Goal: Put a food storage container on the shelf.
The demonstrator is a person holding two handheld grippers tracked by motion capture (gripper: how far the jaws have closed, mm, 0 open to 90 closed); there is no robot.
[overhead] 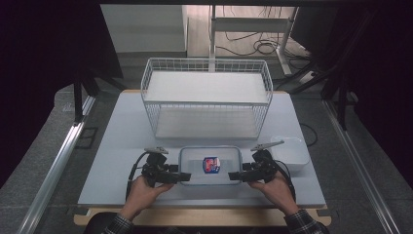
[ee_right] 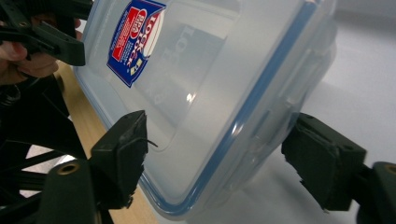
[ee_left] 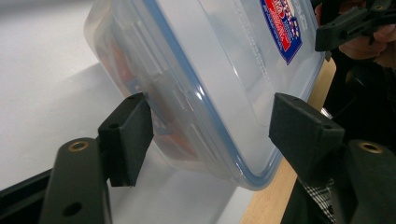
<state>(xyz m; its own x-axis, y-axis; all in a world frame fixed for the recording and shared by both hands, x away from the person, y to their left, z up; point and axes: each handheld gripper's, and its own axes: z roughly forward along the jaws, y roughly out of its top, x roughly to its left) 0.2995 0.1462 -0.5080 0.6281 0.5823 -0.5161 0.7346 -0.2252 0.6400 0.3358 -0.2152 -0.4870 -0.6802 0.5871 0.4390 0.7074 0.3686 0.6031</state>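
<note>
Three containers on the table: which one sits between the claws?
The clear lidded plastic box with the blue seal and red-blue sticker, at the front edge. The white wire basket stands behind it; the small white tub sits to its right.

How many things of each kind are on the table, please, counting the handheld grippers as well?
Clear lidded containers: 1, the container with the blue-seal lid
Wire baskets: 1, the white wire basket
White tubs: 1, the white tub
Grippers: 2, the left gripper and the right gripper, one at each end of the container
Total: 5
</note>
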